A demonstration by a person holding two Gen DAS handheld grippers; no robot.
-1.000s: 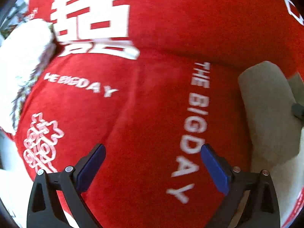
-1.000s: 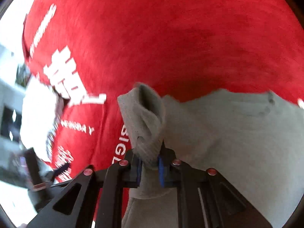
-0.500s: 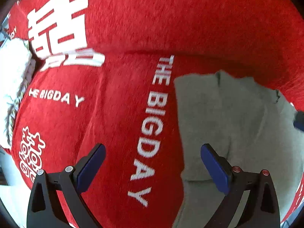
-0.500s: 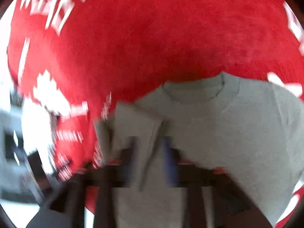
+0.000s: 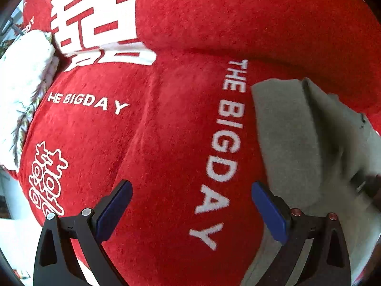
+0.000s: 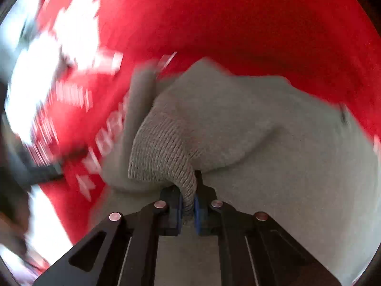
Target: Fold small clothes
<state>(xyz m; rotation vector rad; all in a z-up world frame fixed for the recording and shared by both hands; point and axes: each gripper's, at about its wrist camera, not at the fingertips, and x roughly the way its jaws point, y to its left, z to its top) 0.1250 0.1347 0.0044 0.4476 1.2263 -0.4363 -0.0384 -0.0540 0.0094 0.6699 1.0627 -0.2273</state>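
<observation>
I see a red blanket (image 5: 171,143) with white letters | a plain grey little sweater (image 6: 262,131) | a white cloth (image 5: 23,76) with leaf prints | blue pads (image 5: 114,209)

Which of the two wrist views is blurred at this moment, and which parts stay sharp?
Right wrist view: the red blanket and its white lettering are motion-smeared on the left; the ribbed cuff pinched in the right gripper stays crisp. Left wrist view: mostly sharp, lettering readable, fisheye bulge strong; only the grey garment smears at the right edge; the left gripper is open.
</observation>
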